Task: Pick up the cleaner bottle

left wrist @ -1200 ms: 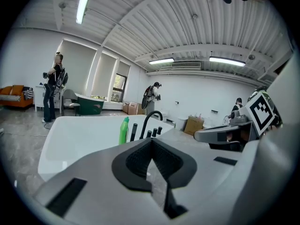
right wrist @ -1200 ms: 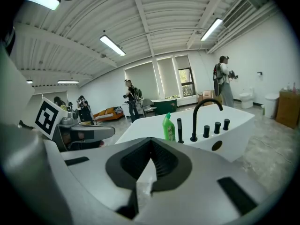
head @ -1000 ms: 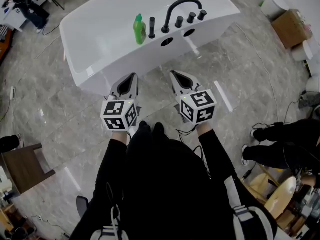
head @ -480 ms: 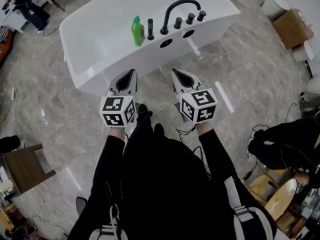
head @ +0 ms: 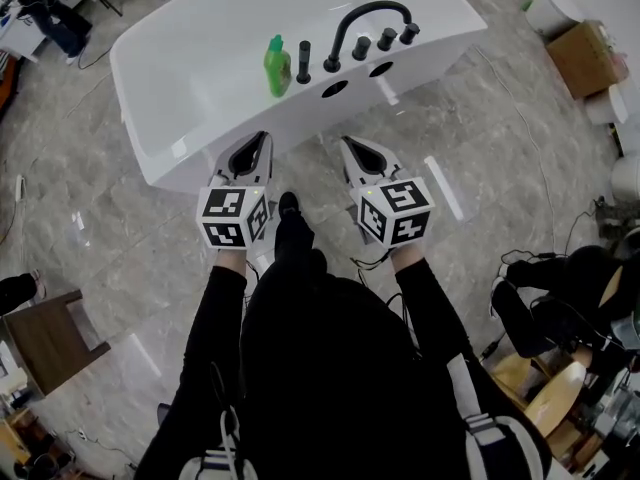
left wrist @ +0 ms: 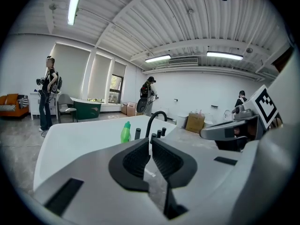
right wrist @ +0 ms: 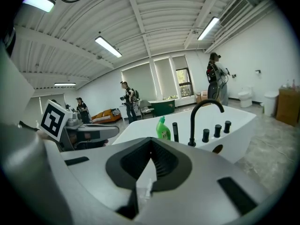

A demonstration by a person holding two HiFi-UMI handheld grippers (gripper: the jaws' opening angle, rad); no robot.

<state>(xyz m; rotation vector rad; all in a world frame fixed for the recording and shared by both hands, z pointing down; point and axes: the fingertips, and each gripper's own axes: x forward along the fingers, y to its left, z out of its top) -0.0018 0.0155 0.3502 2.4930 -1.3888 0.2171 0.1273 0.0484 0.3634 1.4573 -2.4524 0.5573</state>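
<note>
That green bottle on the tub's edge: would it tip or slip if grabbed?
Probably tippy: the green bottle stands upright, tall and narrow, on the ledge of the white tub. It looks like smooth plastic, so it may slip or give under a squeeze. Its fill level isn't visible, so weight is uncertain.

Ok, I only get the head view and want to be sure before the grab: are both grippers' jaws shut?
Observer: The left gripper is shut, jaws together, nothing between them.
Operator: And the right?
Observer: The right gripper is shut and empty too.
Operator: Anyone near the tub?
Observer: A person stands beyond the tub, seen in the right gripper view.
</note>
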